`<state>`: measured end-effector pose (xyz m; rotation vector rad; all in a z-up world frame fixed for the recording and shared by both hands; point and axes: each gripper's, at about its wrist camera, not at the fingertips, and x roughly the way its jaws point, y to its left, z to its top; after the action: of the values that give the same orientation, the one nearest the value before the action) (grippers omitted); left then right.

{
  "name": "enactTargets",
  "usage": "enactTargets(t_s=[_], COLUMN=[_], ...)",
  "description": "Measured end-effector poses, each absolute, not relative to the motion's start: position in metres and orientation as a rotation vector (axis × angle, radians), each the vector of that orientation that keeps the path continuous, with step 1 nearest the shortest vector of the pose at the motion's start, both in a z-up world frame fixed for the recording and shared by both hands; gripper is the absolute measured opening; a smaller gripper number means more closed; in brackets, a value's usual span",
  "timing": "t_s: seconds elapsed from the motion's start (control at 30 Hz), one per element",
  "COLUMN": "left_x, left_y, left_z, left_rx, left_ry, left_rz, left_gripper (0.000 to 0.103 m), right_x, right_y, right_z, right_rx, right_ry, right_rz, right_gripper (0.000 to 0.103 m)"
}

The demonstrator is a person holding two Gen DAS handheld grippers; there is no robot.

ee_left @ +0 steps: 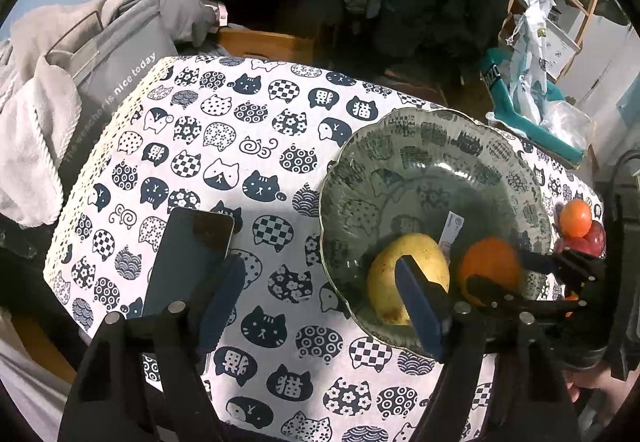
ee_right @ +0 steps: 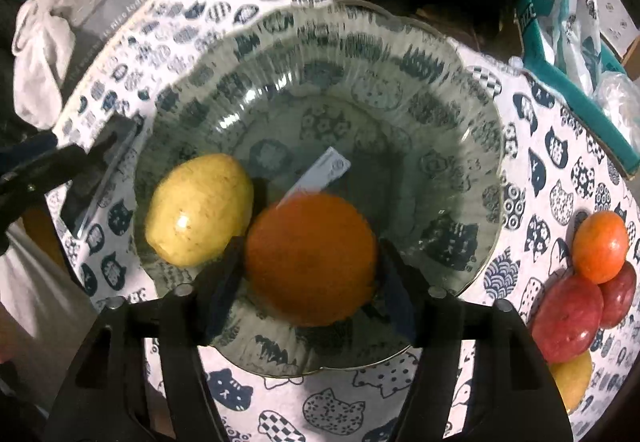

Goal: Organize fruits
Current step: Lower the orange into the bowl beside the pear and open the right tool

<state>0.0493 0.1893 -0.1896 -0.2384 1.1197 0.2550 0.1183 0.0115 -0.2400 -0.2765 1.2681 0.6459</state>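
Note:
A patterned green bowl (ee_right: 440, 90) stands on the cat-print tablecloth and also shows in the left wrist view (ee_left: 360, 162). In it lie a yellow fruit (ee_right: 196, 210) and a white label. My right gripper (ee_right: 310, 274) is shut on an orange (ee_right: 312, 258) and holds it over the bowl's near side; both also show in the left wrist view, the gripper (ee_left: 516, 278) and the orange (ee_left: 492, 262). My left gripper (ee_left: 320, 302) is open and empty over the cloth at the bowl's left rim.
A dark phone (ee_left: 188, 254) lies left of the bowl. A small orange fruit (ee_right: 600, 246), two red fruits (ee_right: 568, 318) and a yellow one (ee_right: 572, 378) lie on the cloth at the right. A teal tray with plastic bags (ee_right: 576, 82) sits at the back right. A grey bag (ee_left: 108, 82) stands at the left.

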Motion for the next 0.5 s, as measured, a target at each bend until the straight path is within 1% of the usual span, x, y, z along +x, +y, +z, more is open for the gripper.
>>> enactTargets(t_s=[0.07, 0.17, 0.5], left_x=[0.048, 0.047, 0.04], left_y=[0.191, 0.19, 0.166], left_z=[-0.188, -0.182, -0.142], left_rx=[-0.252, -0.265, -0.218], left_ry=[1.12, 1.109, 1.033], left_rz=[0.256, 0.253, 0.197], left_gripper=[0.079, 0.079, 0.079], right_x=[0.118, 0.12, 0.115], right_y=[0.01, 0.008, -0.009], right_z=[-0.231, -0.218, -0.149], right_rx=[-0.268, -0.255, -0.204], right_ry=[1.239, 1.217, 1.076], right_rz=[0.651, 0.649, 0.604], right_gripper=[0.077, 0.077, 0.077])
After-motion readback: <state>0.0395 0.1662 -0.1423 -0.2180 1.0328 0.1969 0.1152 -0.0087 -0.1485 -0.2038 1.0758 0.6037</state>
